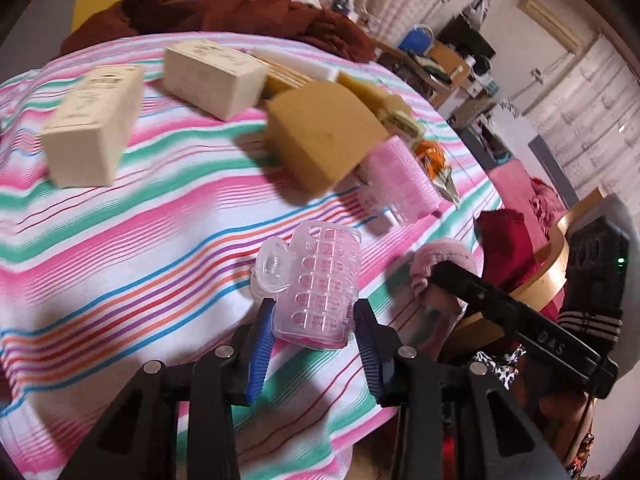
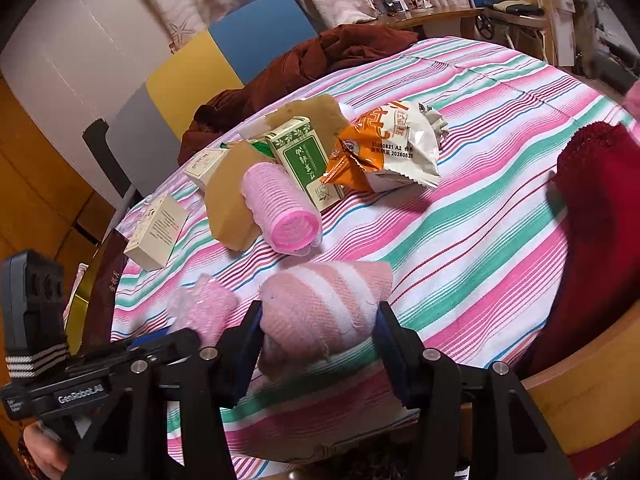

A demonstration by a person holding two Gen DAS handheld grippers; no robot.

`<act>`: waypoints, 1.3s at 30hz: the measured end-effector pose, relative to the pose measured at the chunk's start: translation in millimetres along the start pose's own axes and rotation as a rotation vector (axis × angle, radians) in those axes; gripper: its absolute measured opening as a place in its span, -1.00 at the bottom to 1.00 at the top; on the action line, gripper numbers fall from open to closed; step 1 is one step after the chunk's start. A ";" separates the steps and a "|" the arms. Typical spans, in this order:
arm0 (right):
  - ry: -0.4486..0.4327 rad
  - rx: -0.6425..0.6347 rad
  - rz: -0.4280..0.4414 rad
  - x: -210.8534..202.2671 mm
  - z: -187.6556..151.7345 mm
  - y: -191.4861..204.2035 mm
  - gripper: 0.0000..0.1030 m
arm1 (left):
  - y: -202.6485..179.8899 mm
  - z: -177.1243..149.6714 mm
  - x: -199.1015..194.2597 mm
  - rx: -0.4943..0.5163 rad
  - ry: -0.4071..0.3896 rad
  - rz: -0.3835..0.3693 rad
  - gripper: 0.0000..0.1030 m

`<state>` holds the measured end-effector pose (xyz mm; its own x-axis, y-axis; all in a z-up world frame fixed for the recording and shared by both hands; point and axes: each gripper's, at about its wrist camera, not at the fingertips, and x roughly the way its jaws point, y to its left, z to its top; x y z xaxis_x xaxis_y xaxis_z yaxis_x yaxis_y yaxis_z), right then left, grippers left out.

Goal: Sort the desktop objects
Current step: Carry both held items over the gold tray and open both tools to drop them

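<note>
My left gripper (image 1: 314, 320) is shut on a clear pink hair-roller case (image 1: 316, 288) and holds it over the striped tablecloth (image 1: 140, 220); the case also shows blurred in the right wrist view (image 2: 202, 306). My right gripper (image 2: 318, 332) is shut on a rolled pink-and-white striped towel (image 2: 324, 304), seen in the left wrist view (image 1: 444, 264) at the table's right edge. A pink hair roller (image 2: 282, 208) lies beside a tan sponge (image 2: 228, 204), a green box (image 2: 306, 160) and an orange-and-white snack bag (image 2: 388, 148).
Two cream boxes (image 1: 92, 124) (image 1: 216, 76) lie on the far left of the table. A dark red cloth (image 2: 592, 220) hangs over the table's right rim. A brown garment (image 2: 304, 60) is heaped at the far edge, by coloured chairs (image 2: 224, 52).
</note>
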<state>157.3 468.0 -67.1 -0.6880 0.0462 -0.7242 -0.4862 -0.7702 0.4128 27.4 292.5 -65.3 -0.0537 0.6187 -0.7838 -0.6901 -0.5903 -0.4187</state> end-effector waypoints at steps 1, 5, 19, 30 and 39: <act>-0.001 0.000 0.002 -0.1 -0.7 0.9 0.07 | 1.6 -2.4 -4.5 0.001 -0.013 0.004 -0.24; -0.006 -0.025 0.022 1.9 -6.6 15.4 0.08 | 9.8 -12.6 -25.0 -0.008 -0.078 0.049 -0.24; 0.028 -0.276 0.208 26.8 -18.1 159.0 0.11 | 79.7 -39.5 -148.8 -0.151 -0.298 0.110 -0.24; 0.043 -0.537 0.333 66.2 -9.2 341.3 0.11 | 203.7 -33.2 -236.4 -0.310 -0.406 0.302 -0.24; 0.124 -0.597 0.322 147.1 -7.6 449.5 0.11 | 310.0 -4.4 -236.2 -0.423 -0.366 0.369 -0.23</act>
<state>-158.4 123.8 7.7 -0.6644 -0.2893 -0.6891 0.1368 -0.9535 0.2685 -170.6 -38.9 -12.0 -0.5245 0.4294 -0.7352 -0.2412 -0.9031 -0.3553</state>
